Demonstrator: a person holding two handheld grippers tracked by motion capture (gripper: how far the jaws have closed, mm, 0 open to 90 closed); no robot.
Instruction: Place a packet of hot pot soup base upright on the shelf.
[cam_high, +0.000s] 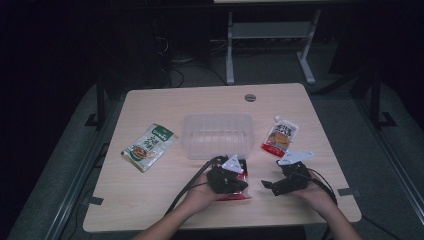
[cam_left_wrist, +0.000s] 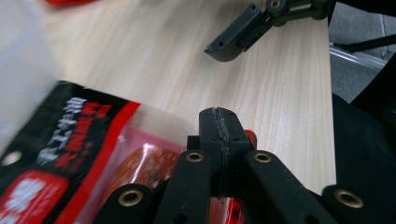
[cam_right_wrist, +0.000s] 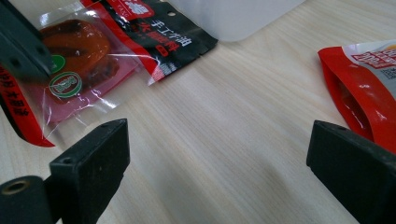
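Step in hand: the person is working the left gripper (cam_high: 235, 184) over the flat red-and-black plastic food packet with a clear window (cam_right_wrist: 88, 51), most likely to get it into the clear rectangular plastic tub (cam_high: 218, 134).
Packet: it is lying flat on the pale wooden table (cam_high: 150, 200), just in front of the tub's near wall, under the left gripper.
Left gripper: its jaws are pressed fully together; from the left gripper view I cannot tell whether any film is pinched between them.
Right gripper: the right gripper (cam_right_wrist: 217, 154) is standing wide open with nothing between its jaws, hovering over bare table beside the packet.
Doing it well: take the packet by a sealed edge, not the soft middle, and lift it clear of the tub's rim.
Nearby: a white-and-red spouted pouch (cam_high: 280, 136) is lying right of the tub; a green-and-white packet (cam_high: 148, 147) is lying well to the left.
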